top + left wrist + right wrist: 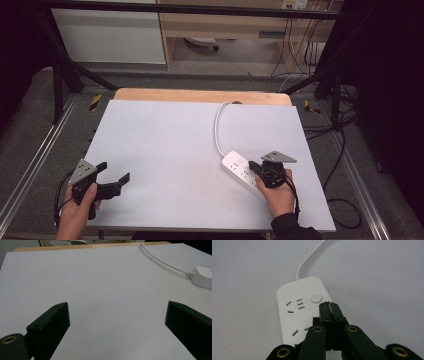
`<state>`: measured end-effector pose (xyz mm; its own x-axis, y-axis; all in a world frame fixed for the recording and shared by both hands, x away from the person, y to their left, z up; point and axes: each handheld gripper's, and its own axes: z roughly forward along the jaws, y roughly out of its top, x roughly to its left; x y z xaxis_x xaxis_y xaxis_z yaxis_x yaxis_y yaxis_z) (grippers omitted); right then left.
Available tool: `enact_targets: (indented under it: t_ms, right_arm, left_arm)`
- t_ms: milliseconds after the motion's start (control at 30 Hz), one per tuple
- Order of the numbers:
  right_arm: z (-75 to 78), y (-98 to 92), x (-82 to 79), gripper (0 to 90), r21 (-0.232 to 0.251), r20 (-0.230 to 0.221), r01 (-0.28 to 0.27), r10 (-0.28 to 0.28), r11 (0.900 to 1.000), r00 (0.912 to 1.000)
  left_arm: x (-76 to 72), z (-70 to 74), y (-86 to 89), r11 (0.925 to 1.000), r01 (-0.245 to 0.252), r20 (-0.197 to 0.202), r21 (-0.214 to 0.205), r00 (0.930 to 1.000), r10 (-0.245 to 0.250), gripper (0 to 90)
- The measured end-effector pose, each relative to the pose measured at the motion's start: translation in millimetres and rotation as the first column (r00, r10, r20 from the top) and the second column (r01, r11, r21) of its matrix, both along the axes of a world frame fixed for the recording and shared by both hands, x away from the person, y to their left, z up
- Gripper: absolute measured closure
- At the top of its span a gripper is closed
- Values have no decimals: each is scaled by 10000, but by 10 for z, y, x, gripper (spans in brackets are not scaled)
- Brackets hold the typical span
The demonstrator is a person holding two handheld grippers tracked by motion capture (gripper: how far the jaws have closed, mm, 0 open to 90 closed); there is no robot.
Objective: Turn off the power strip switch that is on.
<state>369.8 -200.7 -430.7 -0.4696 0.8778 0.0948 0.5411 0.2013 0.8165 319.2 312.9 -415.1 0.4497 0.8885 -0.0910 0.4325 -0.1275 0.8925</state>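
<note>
A: Starting with the high view, what are you doing?

B: I am holding my right gripper [256,167] over the power strip [240,170], which is lying right of centre in the lower half of the frame, on the white table [165,150]. Its cord [218,127] is curling up toward the table's far edge. My left gripper [114,176] is waiting at the lower left with its jaws spread wide and nothing between them.

A: And in the left gripper view?

B: I am looking along those two spread jaws at bare table. One end of the power strip [203,276] is peeking in at the right edge, with the cord [162,260] running to the upper middle.

A: The right gripper view?

B: My right gripper [329,305] has its jaws pressed flat together, pinching nothing, with the tips hovering just beside the round button [316,298] near the centre of the frame. The power strip [294,312] looks like hard, smooth plastic, stiff and fairly light, so I am judging it slippery. I would be gripping it across its long sides, and expecting the stiff cord [308,261] to be tugging back.
</note>
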Motion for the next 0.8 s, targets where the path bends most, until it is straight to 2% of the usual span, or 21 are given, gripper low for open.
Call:
enact_targets:
  t_ms: [233,500,800]
  right_arm:
    - [43,45,-34,850,-26,140,-125,125,9999,9998]
    - [91,45,-64,729,168,277,-119,114,9998,9996]
    - [99,40,-66,465,529,411,-347,326,9980,9986]
  left_arm:
    - [-2,0,-3,10000,-12,2,-1,10000,12,56]
    - [-1,0,8,10000,-53,7,-37,10000,53,56]
    - [-2,-3,-10,10000,-16,-3,35,10000,16,56]
